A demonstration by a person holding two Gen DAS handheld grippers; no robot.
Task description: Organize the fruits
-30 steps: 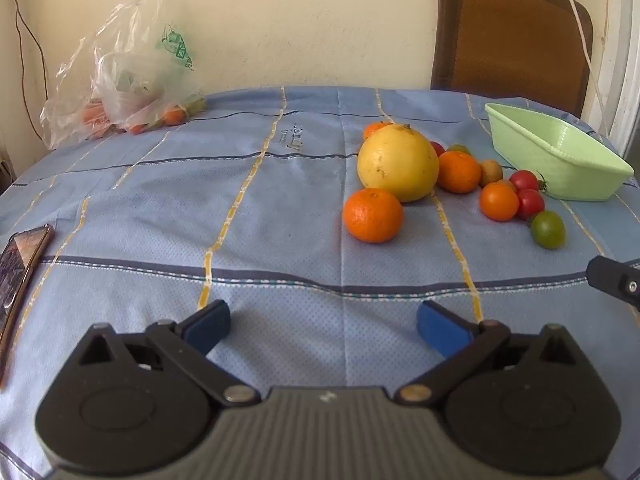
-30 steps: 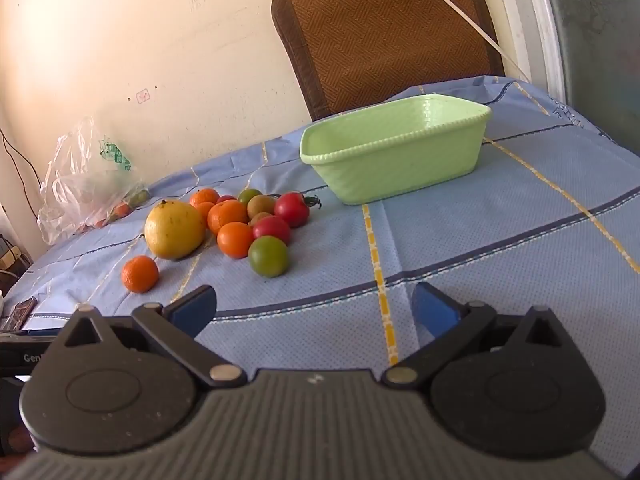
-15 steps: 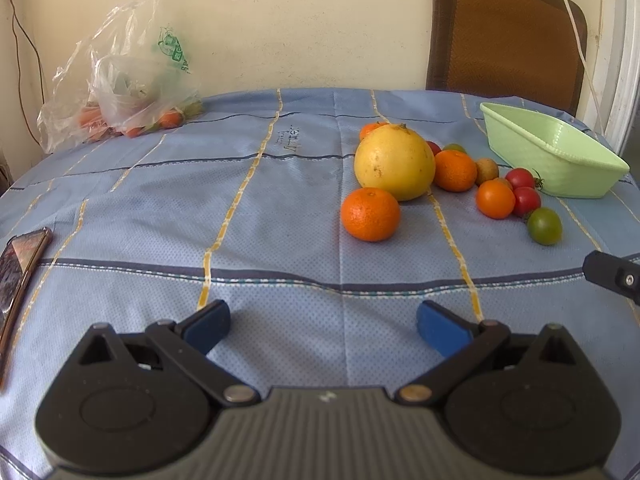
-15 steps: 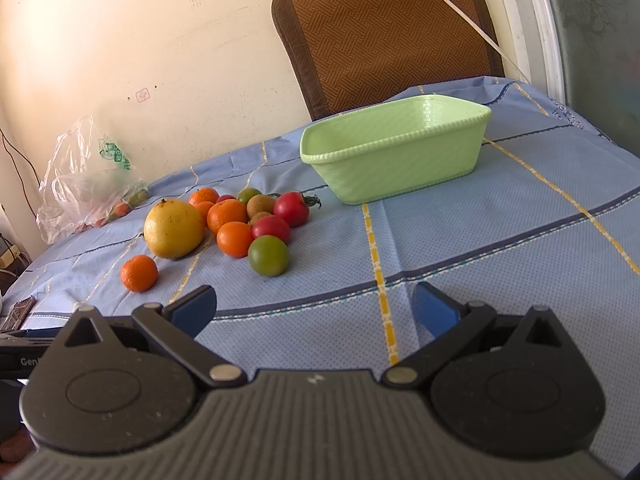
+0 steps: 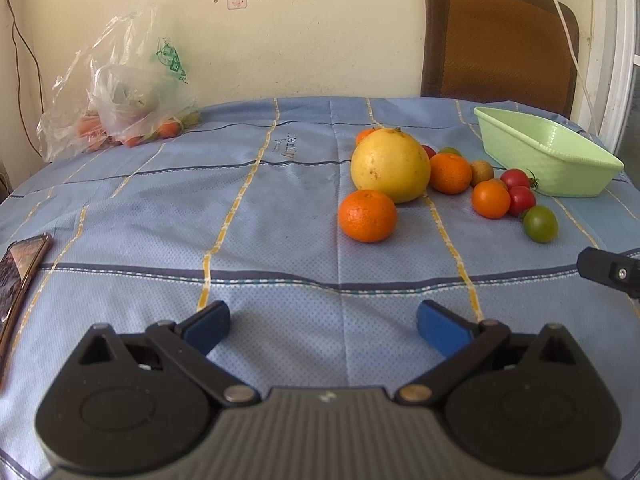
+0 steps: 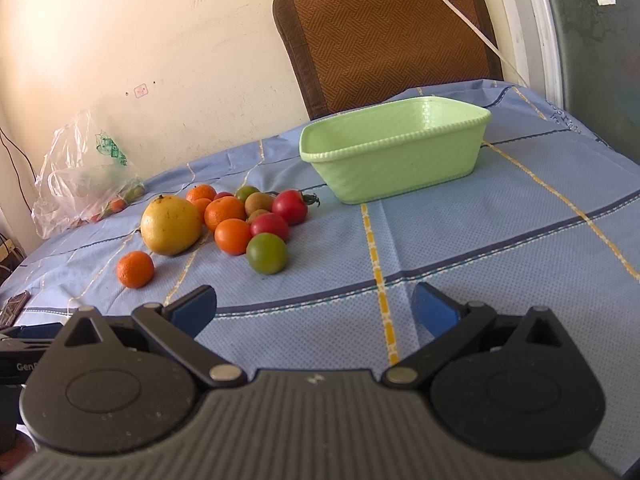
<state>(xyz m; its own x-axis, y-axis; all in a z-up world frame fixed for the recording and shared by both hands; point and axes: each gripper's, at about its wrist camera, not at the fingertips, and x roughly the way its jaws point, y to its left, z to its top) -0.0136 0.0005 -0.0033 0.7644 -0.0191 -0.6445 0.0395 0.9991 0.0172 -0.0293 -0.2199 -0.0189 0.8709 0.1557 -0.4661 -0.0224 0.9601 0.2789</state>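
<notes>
— So, fruit: what and where?
— One large yellow citrus (image 5: 390,170), a loose orange (image 5: 367,216) just in front of it, more oranges, red tomatoes (image 6: 290,207) and a green tomato (image 6: 267,253), clustered on the desk (image 5: 280,200) beside the basket.
— Basket?
— Green basket (image 6: 396,160), nothing visible inside, standing on the blue cloth near the chair (image 6: 384,36).
— Grippers?
— Left gripper (image 5: 323,325): released, jaws wide, holding nothing, low over the cloth, well short of the fruit. Right gripper (image 6: 315,307): likewise released and bare, facing the basket.
— Other items?
— Plastic bag (image 5: 120,100) of produce at the far left edge; phone (image 5: 16,276) at the near left.
</notes>
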